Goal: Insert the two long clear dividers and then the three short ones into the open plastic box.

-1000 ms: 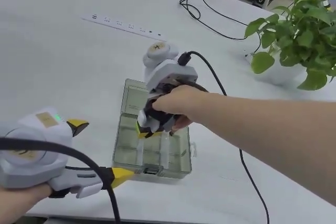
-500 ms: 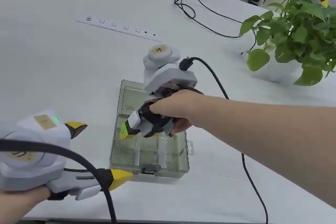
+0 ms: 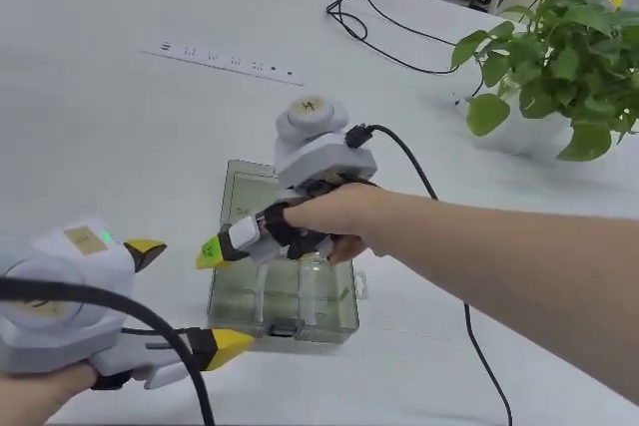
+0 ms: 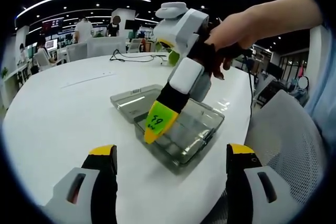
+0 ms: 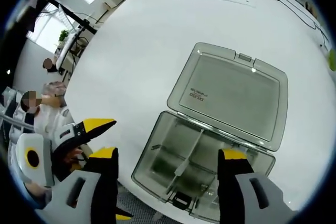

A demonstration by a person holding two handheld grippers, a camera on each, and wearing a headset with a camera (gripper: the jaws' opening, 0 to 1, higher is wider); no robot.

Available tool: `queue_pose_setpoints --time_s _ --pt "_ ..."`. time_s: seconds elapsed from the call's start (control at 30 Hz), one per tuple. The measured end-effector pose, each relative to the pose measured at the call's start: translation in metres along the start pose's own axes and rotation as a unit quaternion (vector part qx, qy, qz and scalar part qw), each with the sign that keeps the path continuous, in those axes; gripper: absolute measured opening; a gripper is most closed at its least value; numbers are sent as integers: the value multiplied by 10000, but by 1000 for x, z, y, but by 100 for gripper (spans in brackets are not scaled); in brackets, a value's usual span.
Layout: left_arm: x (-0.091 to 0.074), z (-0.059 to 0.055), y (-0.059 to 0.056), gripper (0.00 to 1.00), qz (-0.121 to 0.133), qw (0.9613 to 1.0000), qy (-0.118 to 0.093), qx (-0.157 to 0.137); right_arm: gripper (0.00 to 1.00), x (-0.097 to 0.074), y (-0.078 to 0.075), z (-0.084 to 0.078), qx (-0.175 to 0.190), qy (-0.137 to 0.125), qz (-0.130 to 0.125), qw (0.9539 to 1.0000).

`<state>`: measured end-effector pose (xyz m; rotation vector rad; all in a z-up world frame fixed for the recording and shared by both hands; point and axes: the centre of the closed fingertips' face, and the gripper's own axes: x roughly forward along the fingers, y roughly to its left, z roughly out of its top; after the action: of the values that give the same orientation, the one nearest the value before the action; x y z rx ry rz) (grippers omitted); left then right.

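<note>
The right hand-held gripper (image 3: 214, 250) is pulling out of the box (image 3: 334, 318): a second ago its tips were pointing down into it, and now it is swinging up and leftward, its yellow tip hanging about over the box's left edge. Its jaws are standing wide apart with nothing between them, so I am reading this as a release just made, with a divider left behind rather than carried off. The box itself is sitting where it was on the bench (image 3: 120, 147), near the front edge, its lid (image 3: 245, 197) lying open flat behind it. Two dividers (image 3: 262, 294) are standing upright inside, running front to back, apart from each other; whether these are the long or the short ones I cannot tell, so how many are left to go is uncertain. The left hand-held gripper (image 3: 188, 296) is waiting low and to the left of the box, jaws spread and empty. The right gripper view is looking straight down into the box and is giving the clearest account of the interior, a part that the person's hand (image 3: 334, 214) is covering in the head view. The left gripper view, from low over the bench, is showing the right hand-held gripper side-on above the box, clear of its walls.
</note>
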<state>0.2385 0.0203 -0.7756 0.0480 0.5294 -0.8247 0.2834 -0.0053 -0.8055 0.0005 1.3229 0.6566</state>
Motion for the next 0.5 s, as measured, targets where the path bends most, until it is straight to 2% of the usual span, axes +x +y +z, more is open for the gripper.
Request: queue_pose_setpoints --time_s 0.23,0.5 --pt "0 2 -1 87 12 10000 31 52 88 -3 1 8 -64 -242 65 9997" --pt "-1 4 -4 87 14 9999 61 93 96 -8 7 14 -66 -538 299 9981"
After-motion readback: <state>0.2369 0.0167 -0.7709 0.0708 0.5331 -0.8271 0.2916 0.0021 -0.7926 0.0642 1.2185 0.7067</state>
